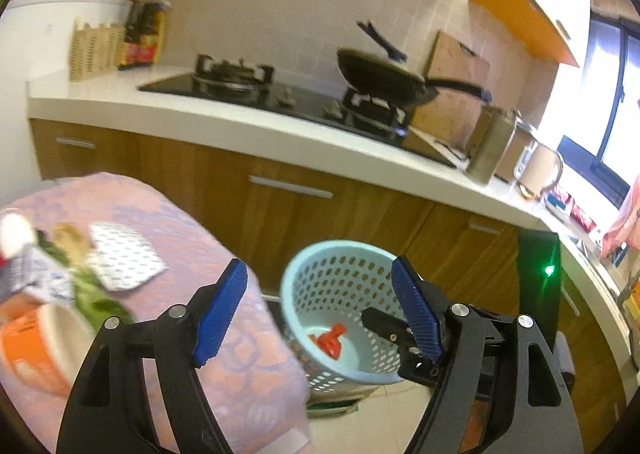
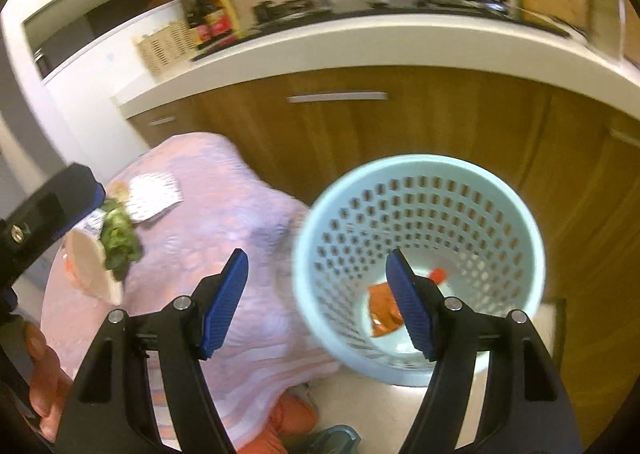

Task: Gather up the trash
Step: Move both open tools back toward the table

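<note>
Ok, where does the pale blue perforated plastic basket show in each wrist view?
Left wrist: pale blue perforated plastic basket lower centre, on the floor right of the pink-clothed table.
Right wrist: basket centre-right, larger.
Shared landmark: white-and-blue patterned packet on the table.

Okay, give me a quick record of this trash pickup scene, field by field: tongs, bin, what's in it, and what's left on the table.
left tongs: open, empty
right tongs: open, empty, above the bin's near rim
bin: pale blue perforated basket on the floor, beside the table
in bin: orange-red wrapper
table: pink patterned cloth
left on table: dotted white packet, leafy greens, orange-and-white cup on its side
</note>
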Demonstrator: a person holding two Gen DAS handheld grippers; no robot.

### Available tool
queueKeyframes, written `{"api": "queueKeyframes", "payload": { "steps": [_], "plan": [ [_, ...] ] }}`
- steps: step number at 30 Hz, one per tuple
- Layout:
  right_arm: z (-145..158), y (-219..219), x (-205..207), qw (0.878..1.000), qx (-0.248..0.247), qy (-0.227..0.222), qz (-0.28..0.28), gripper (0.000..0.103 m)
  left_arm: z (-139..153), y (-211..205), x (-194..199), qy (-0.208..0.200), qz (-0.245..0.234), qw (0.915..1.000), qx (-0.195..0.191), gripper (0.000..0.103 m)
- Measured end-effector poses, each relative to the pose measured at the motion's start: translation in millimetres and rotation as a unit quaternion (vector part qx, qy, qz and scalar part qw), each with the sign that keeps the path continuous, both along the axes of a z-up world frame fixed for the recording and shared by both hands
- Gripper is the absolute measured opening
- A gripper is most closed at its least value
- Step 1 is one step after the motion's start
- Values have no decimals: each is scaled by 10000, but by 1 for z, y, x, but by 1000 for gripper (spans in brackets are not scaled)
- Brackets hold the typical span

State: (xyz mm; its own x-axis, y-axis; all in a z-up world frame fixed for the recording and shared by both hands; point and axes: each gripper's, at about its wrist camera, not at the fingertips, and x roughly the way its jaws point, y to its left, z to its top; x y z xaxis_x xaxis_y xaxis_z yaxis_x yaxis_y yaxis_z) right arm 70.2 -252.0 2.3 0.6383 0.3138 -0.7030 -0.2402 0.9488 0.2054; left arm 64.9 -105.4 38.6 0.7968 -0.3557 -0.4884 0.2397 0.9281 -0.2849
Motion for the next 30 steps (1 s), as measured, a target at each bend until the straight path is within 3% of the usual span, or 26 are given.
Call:
{"api": "queueKeyframes", "payload": {
  "steps": [11, 17, 21, 25, 30],
  "plan": [
    [11, 87, -21, 9953, -158, -299, 909, 68, 25, 109, -66, -399, 1133, 9928, -54, 73],
    [13, 128, -25, 9905, -212, -502, 1262, 68, 17, 193, -99, -371, 2088, 9771, -186, 73],
    [6, 150, -16, 9882, -210, -601, 1393, 68, 3, 234, -102, -152, 2554, 9651, 564, 76],
    [-10, 162, -2, 9892, -105, -357, 1418, 68, -22, 260, -89, 303, 2511, 9579, 1362, 75],
    [-24, 176, 9, 9904, -111, -156, 1372, 68, -43, 271, -68, 574, 2211, 9594, 1654, 75]
  ]
}}
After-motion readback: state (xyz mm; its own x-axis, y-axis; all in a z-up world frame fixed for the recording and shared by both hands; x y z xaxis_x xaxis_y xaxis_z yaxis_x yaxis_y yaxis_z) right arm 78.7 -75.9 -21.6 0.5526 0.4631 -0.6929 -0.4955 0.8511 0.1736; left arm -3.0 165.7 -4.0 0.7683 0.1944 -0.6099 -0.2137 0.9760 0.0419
